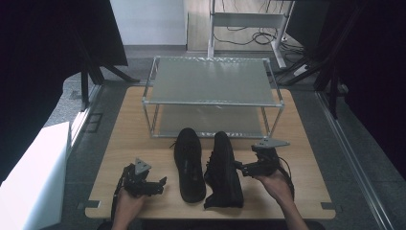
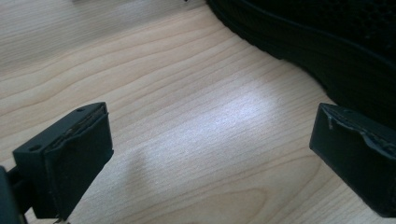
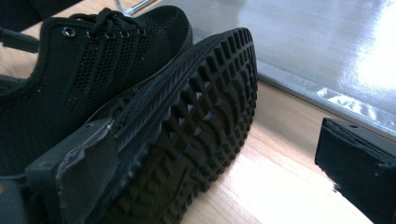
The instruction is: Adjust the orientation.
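Note:
Two black mesh shoes lie on the wooden table (image 1: 139, 139) in front of a metal rack. The left shoe (image 1: 189, 165) stands upright. The right shoe (image 1: 224, 171) is tipped on its side, its tread (image 3: 201, 126) facing my right gripper. My right gripper (image 1: 238, 166) (image 3: 215, 179) is open, low at that shoe's right side, one jaw close against the sole's edge. The upright shoe's laced upper (image 3: 93, 60) shows behind the sole. My left gripper (image 1: 162, 182) (image 2: 210, 158) is open just left of the upright shoe, with bare wood between its jaws and the shoe's sole (image 2: 327, 51) beyond.
A two-shelf metal rack (image 1: 210, 79) stands at the table's far half; its lower shelf (image 3: 303, 42) is just beyond the shoes. A white box (image 1: 33, 177) sits off the table's left. Cables and stand legs (image 1: 268, 33) lie on the floor behind.

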Tool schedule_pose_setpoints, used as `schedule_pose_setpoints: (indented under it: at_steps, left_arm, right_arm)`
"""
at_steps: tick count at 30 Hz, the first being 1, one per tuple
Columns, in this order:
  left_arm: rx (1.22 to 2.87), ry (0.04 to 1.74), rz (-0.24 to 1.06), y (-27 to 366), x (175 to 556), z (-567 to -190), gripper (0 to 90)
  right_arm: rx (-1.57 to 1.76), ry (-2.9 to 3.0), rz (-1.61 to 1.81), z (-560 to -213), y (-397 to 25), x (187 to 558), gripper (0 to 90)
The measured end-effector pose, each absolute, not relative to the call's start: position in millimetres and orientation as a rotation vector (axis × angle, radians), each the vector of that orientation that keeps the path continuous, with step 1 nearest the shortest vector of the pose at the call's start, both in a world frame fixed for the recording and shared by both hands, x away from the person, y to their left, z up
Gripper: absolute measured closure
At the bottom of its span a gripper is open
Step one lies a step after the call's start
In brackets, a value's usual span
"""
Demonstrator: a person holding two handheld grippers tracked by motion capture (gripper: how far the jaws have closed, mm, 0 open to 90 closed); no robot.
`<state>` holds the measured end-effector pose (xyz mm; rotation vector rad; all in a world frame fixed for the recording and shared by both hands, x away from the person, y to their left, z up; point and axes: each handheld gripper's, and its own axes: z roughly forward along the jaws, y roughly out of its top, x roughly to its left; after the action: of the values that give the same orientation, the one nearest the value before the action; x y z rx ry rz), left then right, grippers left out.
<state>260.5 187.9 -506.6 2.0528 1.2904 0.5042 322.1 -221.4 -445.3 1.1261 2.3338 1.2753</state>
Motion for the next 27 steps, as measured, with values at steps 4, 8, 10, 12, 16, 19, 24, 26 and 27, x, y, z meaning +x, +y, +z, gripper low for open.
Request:
schedule_pose_setpoints:
  at_steps: [4, 8, 10, 12, 16, 19, 24, 26, 27]
  left_arm:
    - [2.056, 1.299, 0.505, 189, 260, -507, 0.0]
    - [2.064, 1.308, 0.501, 189, 261, -508, 0.0]
    - [2.077, 1.309, 0.500, 188, 261, -509, 0.0]
    - [2.087, 1.307, 0.503, 188, 261, -509, 0.0]
    - [2.092, 1.315, 0.497, 188, 262, -510, 0.0]
    - [2.092, 1.317, 0.494, 189, 262, -510, 0.0]
    - [2.096, 1.315, 0.489, 188, 262, -511, 0.0]
    - [2.098, 1.317, 0.487, 187, 263, -511, 0.0]
    - [2.100, 1.316, 0.487, 187, 263, -511, 0.0]
  right_arm:
    - [1.133, 2.353, 1.240, -450, -213, 327, 1.1]
    - [1.154, 2.353, 1.220, -452, -214, 327, 0.5]
    - [1.143, 2.345, 1.190, -450, -215, 325, 1.1]
    - [1.160, 2.345, 1.183, -449, -218, 325, 2.9]
    - [1.215, 2.324, 1.220, -451, -226, 324, 3.5]
    - [1.241, 2.298, 1.230, -452, -234, 322, 3.5]
    - [1.264, 2.247, 1.206, -451, -253, 319, 4.9]
    - [1.271, 2.223, 1.184, -451, -262, 316, 7.1]
    - [1.274, 2.216, 1.171, -451, -266, 315, 8.9]
